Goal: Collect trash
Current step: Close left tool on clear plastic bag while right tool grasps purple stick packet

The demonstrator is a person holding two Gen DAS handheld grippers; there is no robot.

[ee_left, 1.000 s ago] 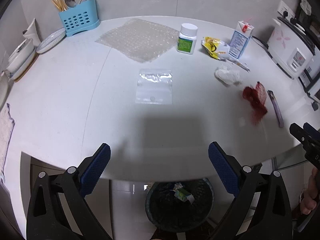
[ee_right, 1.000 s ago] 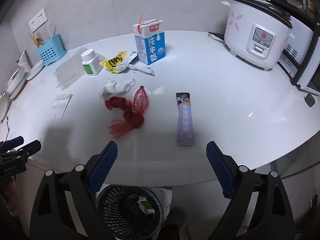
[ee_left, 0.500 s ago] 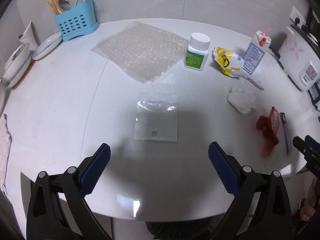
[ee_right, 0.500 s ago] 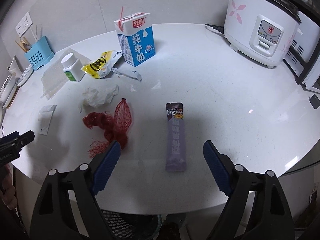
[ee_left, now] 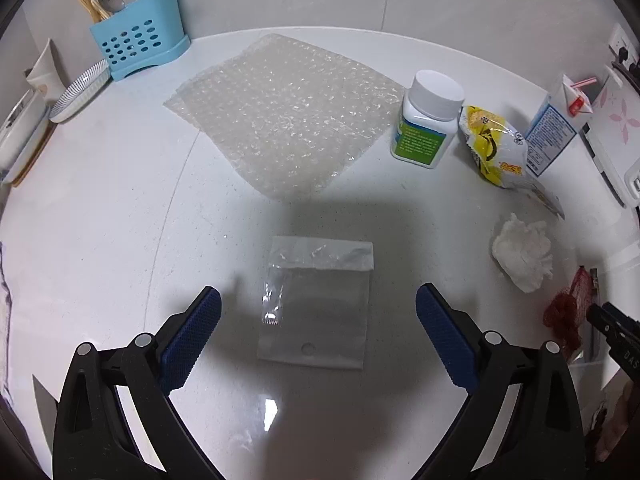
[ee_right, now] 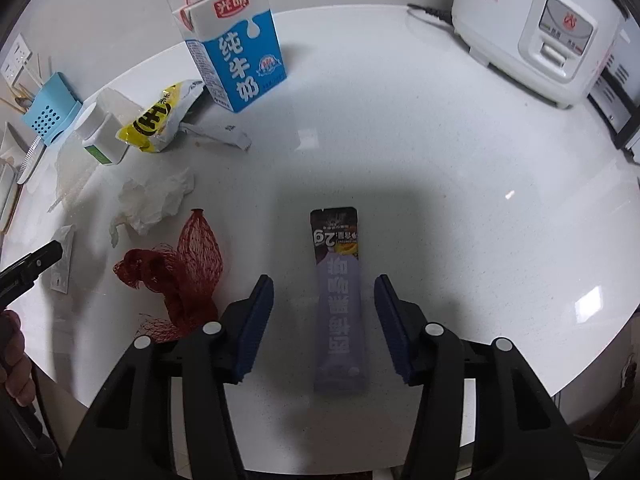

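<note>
A clear plastic bag (ee_left: 316, 300) lies flat on the white table, between the wide-apart fingers of my left gripper (ee_left: 316, 300), which is open above it. In the right wrist view a purple sachet (ee_right: 338, 300) lies lengthwise between the fingers of my right gripper (ee_right: 324, 292). Its jaws are closing, and the pads stand clear of the sachet on both sides. A red net (ee_right: 180, 272) and a crumpled tissue (ee_right: 154, 198) lie to the left of the sachet.
A bubble wrap sheet (ee_left: 284, 112), a white pill bottle (ee_left: 428, 120), a yellow wrapper (ee_left: 492, 148) and a milk carton (ee_right: 236, 44) sit further back. A rice cooker (ee_right: 536, 32) stands at the right, a blue utensil holder (ee_left: 138, 46) at the far left. The table edge runs near the bottom.
Both grippers moved forward over the table and lower; the bin under the edge dropped out of view. The right jaws narrowed around the sachet. The left jaws stayed wide.
</note>
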